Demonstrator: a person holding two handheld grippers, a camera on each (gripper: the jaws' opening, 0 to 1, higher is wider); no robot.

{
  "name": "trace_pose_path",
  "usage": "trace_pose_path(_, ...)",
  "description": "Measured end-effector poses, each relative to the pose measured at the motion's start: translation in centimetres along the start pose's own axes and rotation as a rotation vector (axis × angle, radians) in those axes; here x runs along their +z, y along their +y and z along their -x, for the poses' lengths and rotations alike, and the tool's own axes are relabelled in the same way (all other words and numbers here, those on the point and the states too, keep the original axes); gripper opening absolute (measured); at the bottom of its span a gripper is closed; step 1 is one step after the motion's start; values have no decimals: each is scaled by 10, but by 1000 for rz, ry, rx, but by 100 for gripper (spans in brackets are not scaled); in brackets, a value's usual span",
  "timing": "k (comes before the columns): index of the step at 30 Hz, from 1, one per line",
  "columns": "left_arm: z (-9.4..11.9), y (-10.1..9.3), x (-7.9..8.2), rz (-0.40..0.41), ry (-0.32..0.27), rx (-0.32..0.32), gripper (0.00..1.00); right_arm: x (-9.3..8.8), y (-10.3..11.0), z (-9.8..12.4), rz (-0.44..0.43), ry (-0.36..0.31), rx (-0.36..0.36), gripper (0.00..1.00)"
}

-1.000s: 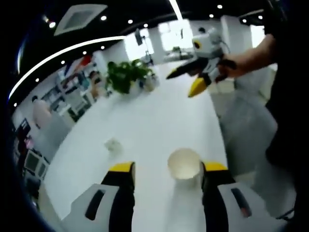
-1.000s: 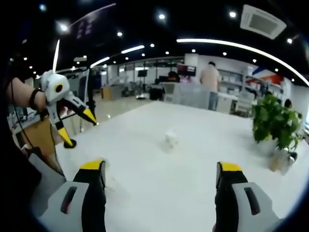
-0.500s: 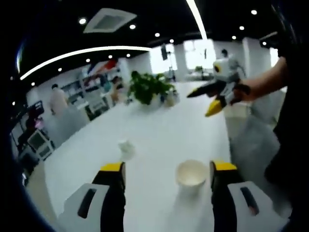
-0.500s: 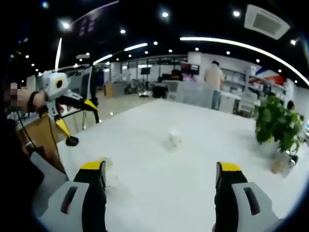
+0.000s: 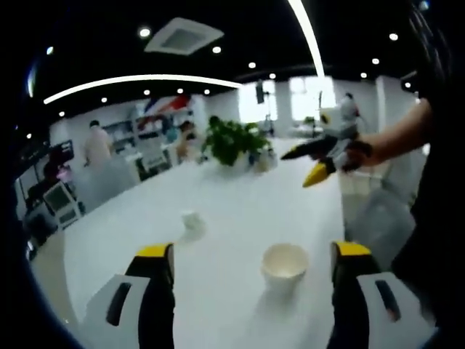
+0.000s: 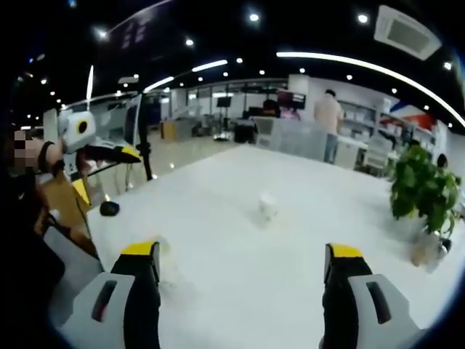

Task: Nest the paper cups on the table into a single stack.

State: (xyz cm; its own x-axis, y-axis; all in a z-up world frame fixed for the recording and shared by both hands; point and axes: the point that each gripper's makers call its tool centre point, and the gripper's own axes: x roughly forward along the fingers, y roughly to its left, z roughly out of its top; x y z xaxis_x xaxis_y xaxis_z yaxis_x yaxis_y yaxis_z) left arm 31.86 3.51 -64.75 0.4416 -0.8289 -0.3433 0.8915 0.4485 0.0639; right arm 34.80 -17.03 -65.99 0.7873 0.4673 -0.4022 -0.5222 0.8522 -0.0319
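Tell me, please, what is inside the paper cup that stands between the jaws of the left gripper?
The paper cup stands upright, mouth open. The part of its white inner wall that shows looks empty. Its bottom is hidden by the near rim, so a nested cup cannot be excluded.

Near cup [image 5: 284,265] upright on tabletop [image 5: 240,196], between left tongs [image 5: 251,256] jaws — nearer right jaw. Second cup [image 5: 190,220] farther back, left. Plant [image 5: 231,140] at far end. Right tongs [image 5: 309,164] above tabletop, right side.

Long white glossy table [image 5: 240,196], leafy green potted plant [image 5: 231,139] at its far end, person in a pale top [image 6: 329,116] standing by far desks.
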Motion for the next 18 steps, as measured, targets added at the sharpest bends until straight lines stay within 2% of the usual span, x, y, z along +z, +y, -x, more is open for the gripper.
trace_pose_path(5, 1, 1, 0, 30, -19, 12, 99, 2, 2, -10, 12, 11, 19, 92)
trace_pose_path(9, 2, -1, -3, 23, -15, 3, 100, 1, 1, -20, 21, 24, 37, 92)
trace_pose_path(15, 3, 0, 0, 29, -45, 5, 100, 0, 0, -40, 29, 54, 73, 91)
trace_pose_path(18, 1, 0, -5, 15, -25, 4, 100, 5, -5, -55, 39, 58, 89, 90)
